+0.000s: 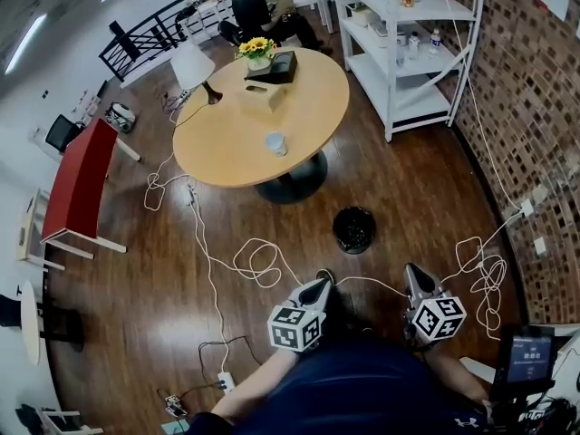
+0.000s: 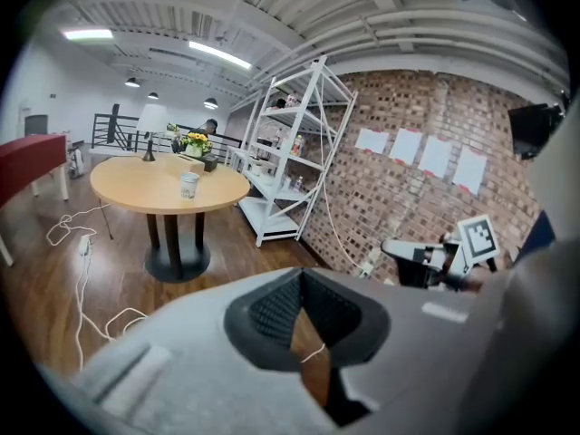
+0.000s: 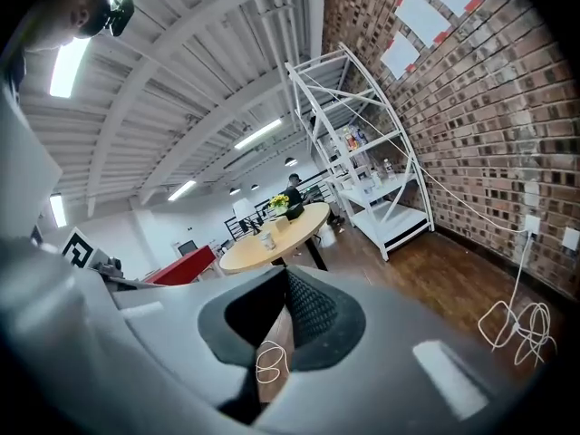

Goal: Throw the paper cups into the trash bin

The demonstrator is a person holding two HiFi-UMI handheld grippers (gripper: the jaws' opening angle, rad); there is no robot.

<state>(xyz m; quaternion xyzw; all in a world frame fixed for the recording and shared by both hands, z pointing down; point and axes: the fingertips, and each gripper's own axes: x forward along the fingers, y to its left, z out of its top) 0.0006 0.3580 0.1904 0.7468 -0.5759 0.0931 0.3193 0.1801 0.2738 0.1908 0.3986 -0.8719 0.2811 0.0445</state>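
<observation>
Paper cup (image 1: 276, 143) stood upright on the round wooden table (image 1: 222, 148) in the head view, near the table's near edge. The black trash bin (image 1: 353, 229) sat on the wooden floor (image 1: 408, 184) to the near right of the table's base, well apart from the cup. Nearer still, the left gripper (image 1: 319, 285) and the right gripper (image 1: 414, 275) were held side by side above the floor, apart from both bin and table, with white cables (image 1: 258, 263) looped in front of them. In the left gripper view the fingers met at their tips with nothing between them, and the cup showed far off on the table, left of a white shelf unit (image 2: 290, 152). In the right gripper view the fingers were likewise closed together and empty, with the cup far ahead on the table.
</observation>
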